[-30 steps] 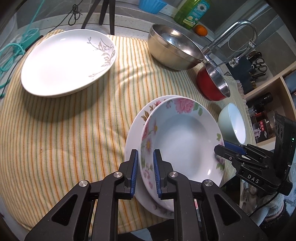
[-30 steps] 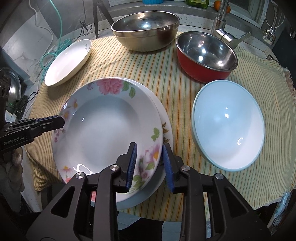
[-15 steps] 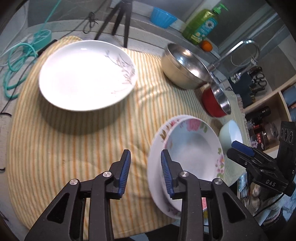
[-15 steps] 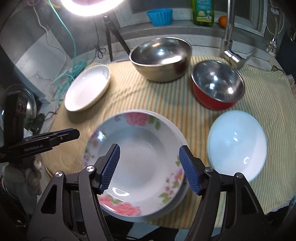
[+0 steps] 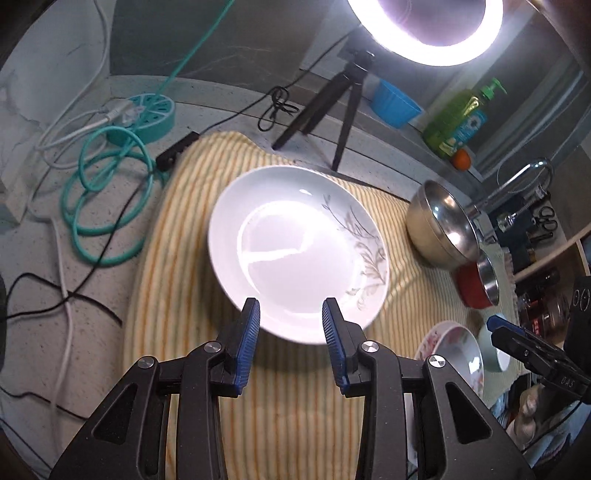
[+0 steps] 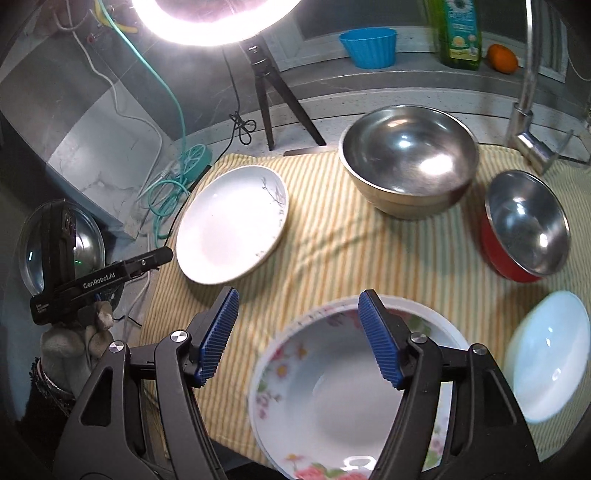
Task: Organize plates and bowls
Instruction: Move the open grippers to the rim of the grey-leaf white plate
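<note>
A white plate with a grey leaf print [image 5: 295,251] lies on the striped cloth, straight ahead of my open, empty left gripper [image 5: 291,343]; it also shows in the right wrist view [image 6: 232,225]. Two stacked pink-flowered deep plates [image 6: 347,398] sit at the near edge, below my open, empty right gripper [image 6: 299,336]; they also show in the left wrist view [image 5: 452,350]. A large steel bowl [image 6: 406,166], a red steel-lined bowl [image 6: 524,229] and a pale blue bowl [image 6: 546,365] stand to the right.
The yellow striped cloth [image 6: 351,258] covers the table. A ring light on a tripod [image 6: 269,96] stands behind it. Teal cable coils [image 5: 107,206] lie on the counter at left. A blue cup [image 6: 369,46], soap bottle [image 6: 458,33], orange and faucet [image 6: 524,92] are at the back.
Both grippers let go of the flowered plate on the stack, opened and pulled back. The left gripper swung left and now faces the white leaf-print plate.
</note>
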Action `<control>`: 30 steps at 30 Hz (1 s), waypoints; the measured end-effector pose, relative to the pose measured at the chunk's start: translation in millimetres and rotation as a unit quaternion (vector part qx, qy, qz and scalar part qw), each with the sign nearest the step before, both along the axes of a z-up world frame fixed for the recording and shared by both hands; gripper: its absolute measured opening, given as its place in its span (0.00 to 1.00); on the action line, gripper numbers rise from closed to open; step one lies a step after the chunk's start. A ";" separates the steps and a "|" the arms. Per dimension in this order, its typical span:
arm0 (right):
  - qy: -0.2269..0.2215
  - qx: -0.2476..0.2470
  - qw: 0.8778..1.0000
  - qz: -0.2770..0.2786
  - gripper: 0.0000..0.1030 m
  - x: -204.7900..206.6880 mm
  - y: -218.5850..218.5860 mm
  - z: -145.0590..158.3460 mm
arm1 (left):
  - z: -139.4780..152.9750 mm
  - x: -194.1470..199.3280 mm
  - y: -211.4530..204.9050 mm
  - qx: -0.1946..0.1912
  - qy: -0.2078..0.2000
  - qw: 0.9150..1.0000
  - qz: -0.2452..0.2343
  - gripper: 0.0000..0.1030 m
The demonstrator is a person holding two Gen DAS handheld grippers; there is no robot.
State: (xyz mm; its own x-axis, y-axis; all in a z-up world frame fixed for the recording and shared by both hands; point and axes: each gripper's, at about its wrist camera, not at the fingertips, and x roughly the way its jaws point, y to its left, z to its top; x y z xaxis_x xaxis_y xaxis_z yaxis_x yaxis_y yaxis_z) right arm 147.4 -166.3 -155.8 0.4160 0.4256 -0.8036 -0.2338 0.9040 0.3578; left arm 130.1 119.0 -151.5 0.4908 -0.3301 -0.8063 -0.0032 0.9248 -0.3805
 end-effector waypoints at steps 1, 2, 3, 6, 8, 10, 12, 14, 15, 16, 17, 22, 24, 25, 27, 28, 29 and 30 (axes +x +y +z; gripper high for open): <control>0.002 0.002 1.000 0.001 0.68 5.7 4.9 -1.6 | -0.9 5.2 5.7 0.001 -0.002 1.000 0.001 0.32; 0.006 0.006 1.000 0.001 0.68 11.0 8.9 -3.4 | -2.7 10.5 11.3 0.002 -0.001 1.000 0.003 0.32; 0.014 0.012 1.000 0.001 0.68 18.8 14.1 -6.8 | -5.1 15.9 16.9 0.002 0.001 1.000 0.004 0.32; 0.034 0.025 0.999 -0.004 0.68 36.8 22.9 -16.7 | -10.1 29.5 29.2 0.005 0.004 1.000 0.006 0.32; 0.047 0.031 0.998 -0.009 0.68 48.8 26.9 -23.7 | -13.9 37.5 35.8 0.003 0.005 1.000 0.008 0.32; 0.059 0.034 0.998 -0.014 0.68 60.6 31.0 -31.0 | -17.2 45.7 42.7 -0.002 0.009 1.000 0.012 0.32; 0.071 0.037 0.997 -0.019 0.65 70.8 33.9 -38.8 | -20.3 53.9 46.6 -0.007 0.012 1.000 0.011 0.32; 0.086 0.038 0.995 -0.020 0.58 78.5 35.7 -45.7 | -24.2 60.7 48.7 -0.016 0.018 1.000 0.009 0.32; 0.093 0.040 0.995 -0.022 0.55 82.6 36.8 -49.7 | -26.3 63.9 49.0 -0.018 0.021 1.000 0.006 0.32; 0.099 0.040 0.994 -0.027 0.54 86.5 37.2 -53.6 | -28.5 67.1 49.2 -0.018 0.024 1.000 0.005 0.32; 0.104 0.042 0.993 -0.028 0.53 89.7 38.1 -56.7 | -30.7 70.0 50.3 -0.020 0.027 0.999 0.003 0.32; 0.117 0.042 0.991 -0.038 0.42 104.1 44.0 -67.0 | -40.3 77.9 53.8 -0.034 0.039 0.999 0.005 0.29; 0.119 0.038 0.992 -0.034 0.37 105.5 47.5 -68.2 | -42.6 79.7 54.3 -0.037 0.042 0.998 0.006 0.29; 0.120 0.035 0.992 -0.033 0.35 106.9 49.2 -69.0 | -43.4 80.5 54.1 -0.038 0.043 0.998 0.005 0.26; 0.125 0.030 0.991 -0.031 0.28 109.5 52.8 -72.2 | -44.1 81.1 53.7 -0.036 0.045 0.998 0.002 0.21; 0.129 0.030 0.991 -0.030 0.28 110.3 53.6 -73.6 | -44.4 81.7 53.7 -0.037 0.046 0.998 0.001 0.21; 0.131 0.031 0.990 -0.030 0.27 111.7 55.0 -75.4 | -44.8 82.5 53.9 -0.037 0.047 0.998 0.001 0.21; 0.132 0.030 0.990 -0.030 0.24 112.3 55.0 -76.4 | -45.4 83.2 54.0 -0.037 0.048 0.998 0.000 0.20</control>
